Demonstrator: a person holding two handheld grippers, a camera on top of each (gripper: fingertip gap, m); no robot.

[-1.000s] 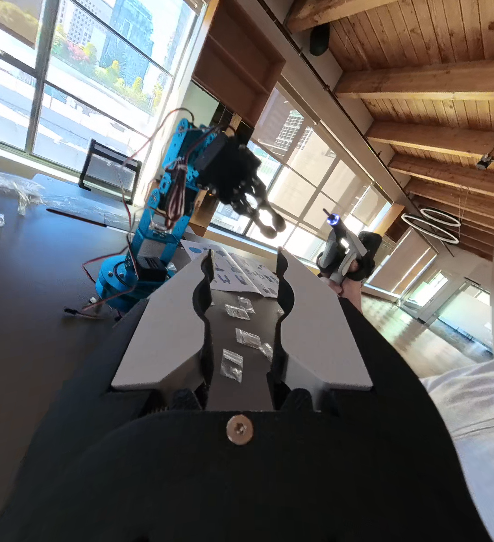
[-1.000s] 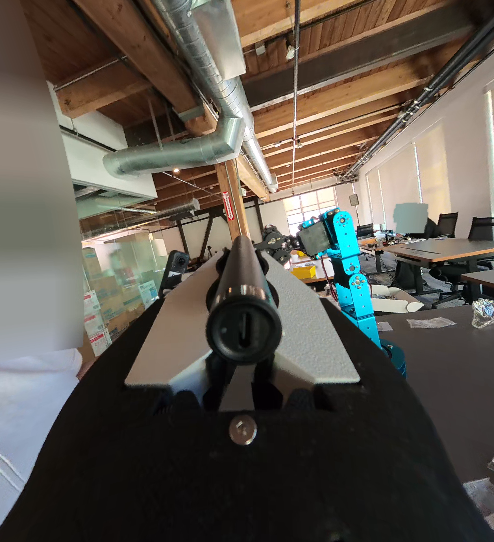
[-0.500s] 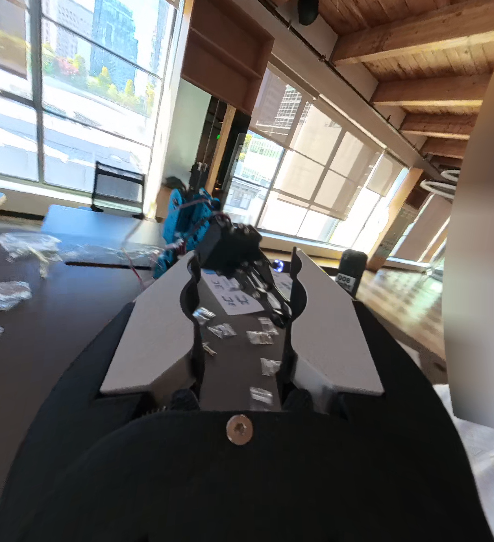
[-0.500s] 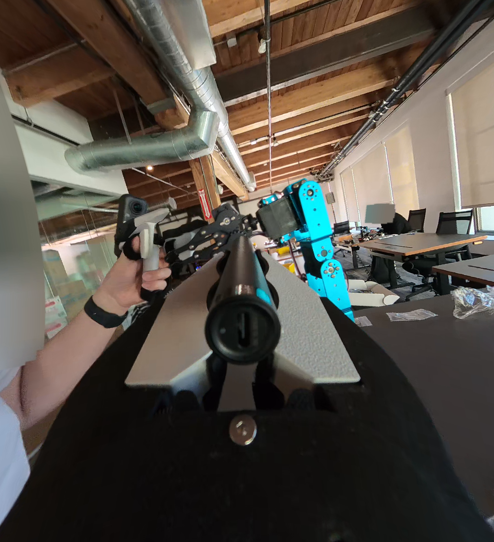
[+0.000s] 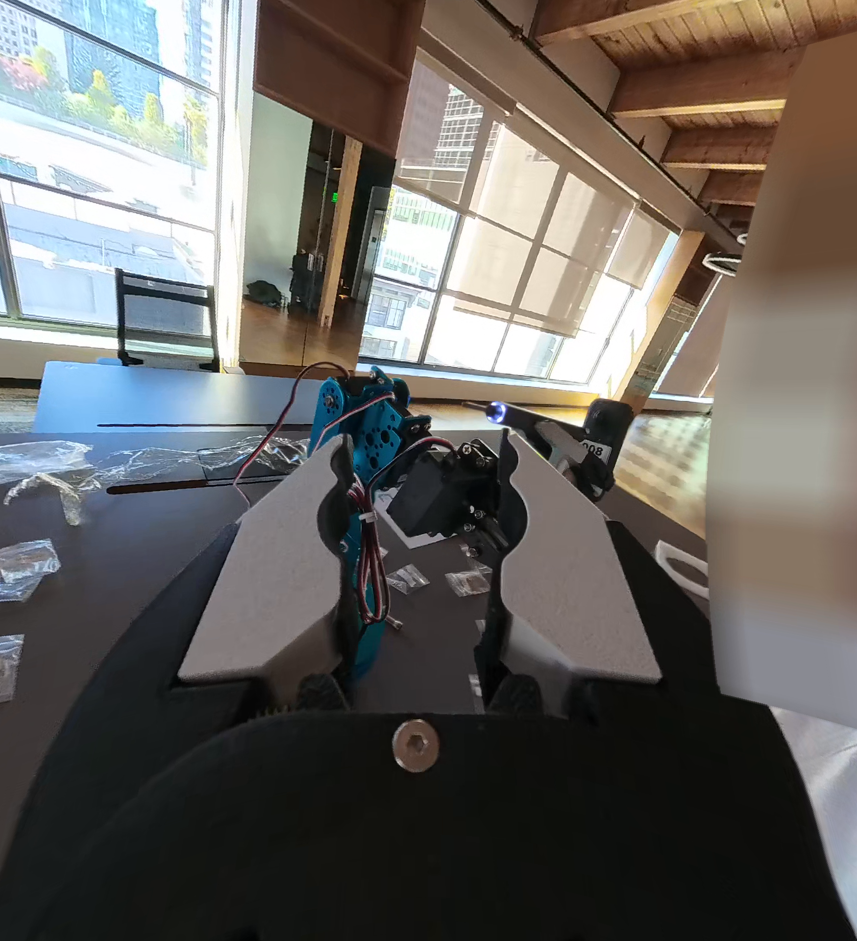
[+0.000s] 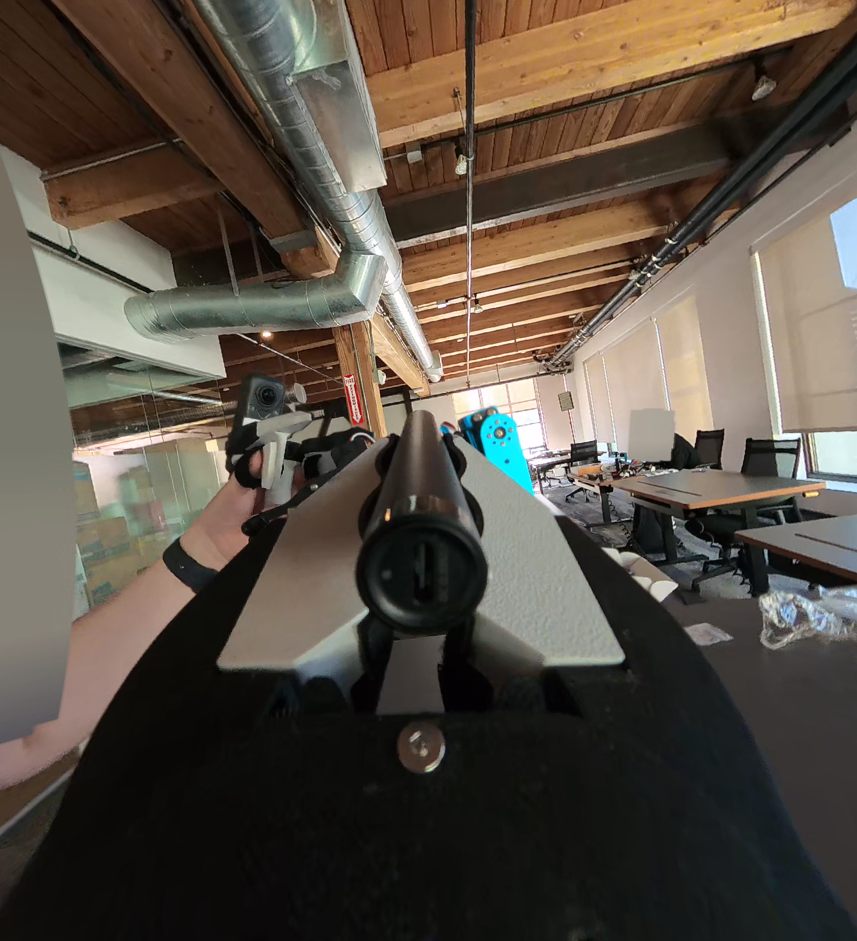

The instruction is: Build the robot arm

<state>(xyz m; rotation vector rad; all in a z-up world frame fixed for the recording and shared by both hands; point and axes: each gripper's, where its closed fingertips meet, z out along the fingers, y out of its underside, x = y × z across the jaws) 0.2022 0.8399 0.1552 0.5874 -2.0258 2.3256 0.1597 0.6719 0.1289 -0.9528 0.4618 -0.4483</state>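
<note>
While the left hand-held gripper (image 5: 418, 489) spreads around the blue robot arm (image 5: 365, 438), the right hand-held gripper (image 6: 418, 448) pinches a black tool (image 6: 418, 514).

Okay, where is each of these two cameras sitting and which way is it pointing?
Left wrist view: on the left claw, facing windows across the dark table; its open grey fingers frame the small blue metal robot arm.
Right wrist view: on the right claw, tilted up at the wooden ceiling, shut on a black cylindrical tool; a bare forearm shows.
Shared: blue arm, tool, each other's claw.
</note>
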